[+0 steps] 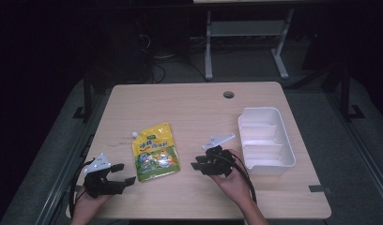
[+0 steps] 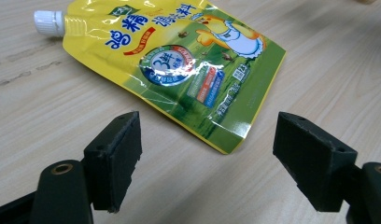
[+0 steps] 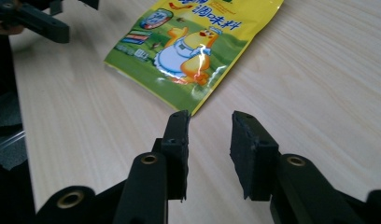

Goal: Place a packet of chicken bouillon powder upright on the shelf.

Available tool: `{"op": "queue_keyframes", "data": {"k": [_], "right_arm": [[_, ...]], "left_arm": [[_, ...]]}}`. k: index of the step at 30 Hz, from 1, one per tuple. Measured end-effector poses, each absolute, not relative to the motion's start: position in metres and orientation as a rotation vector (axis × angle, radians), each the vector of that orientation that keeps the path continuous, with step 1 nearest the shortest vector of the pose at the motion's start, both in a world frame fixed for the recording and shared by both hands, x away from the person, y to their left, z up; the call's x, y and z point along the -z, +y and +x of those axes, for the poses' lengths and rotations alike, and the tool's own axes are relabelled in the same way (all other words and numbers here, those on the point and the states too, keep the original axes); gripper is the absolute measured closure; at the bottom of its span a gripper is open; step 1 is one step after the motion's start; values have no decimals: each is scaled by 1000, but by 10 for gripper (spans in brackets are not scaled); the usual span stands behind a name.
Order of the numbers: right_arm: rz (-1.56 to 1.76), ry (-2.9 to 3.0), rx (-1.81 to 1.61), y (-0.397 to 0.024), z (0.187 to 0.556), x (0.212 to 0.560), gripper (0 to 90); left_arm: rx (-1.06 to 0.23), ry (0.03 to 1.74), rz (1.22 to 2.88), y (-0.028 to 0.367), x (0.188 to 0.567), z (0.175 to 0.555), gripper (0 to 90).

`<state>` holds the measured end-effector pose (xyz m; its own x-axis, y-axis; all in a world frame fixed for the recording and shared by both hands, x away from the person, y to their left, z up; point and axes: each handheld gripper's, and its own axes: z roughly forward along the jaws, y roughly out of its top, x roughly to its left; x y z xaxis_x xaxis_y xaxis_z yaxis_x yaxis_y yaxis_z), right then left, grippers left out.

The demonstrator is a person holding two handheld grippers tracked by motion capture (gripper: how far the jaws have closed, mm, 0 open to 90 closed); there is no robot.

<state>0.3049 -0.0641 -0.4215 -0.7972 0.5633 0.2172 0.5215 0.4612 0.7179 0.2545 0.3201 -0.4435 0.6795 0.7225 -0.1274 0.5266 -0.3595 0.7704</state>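
Wooden counter (image 1: 199, 108): yellow-green spouted pouch (image 1: 155, 152) flat between your grippers. Left gripper (image 1: 120, 174) jaws released wide; right gripper (image 1: 202, 163) jaws narrowed, grasping nothing.

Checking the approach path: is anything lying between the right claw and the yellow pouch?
Nothing: in the right gripper view, bare table separates the right claw from the yellow pouch.

Dim lab: bare desk (image 1: 194, 101), floor cables (image 1: 154, 58)

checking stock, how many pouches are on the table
1: a yellow-green spouted pouch lying flat on the table, left of centre, between the two grippers. None seen in the white tray.
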Motion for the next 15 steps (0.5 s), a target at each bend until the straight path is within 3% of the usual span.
{"op": "queue_keyframes", "data": {"k": [15], "right_arm": [[937, 2769, -1195, -2, 343, 412, 774]], "left_arm": [[-229, 1022, 2012, 322, 441, 269, 315]]}}
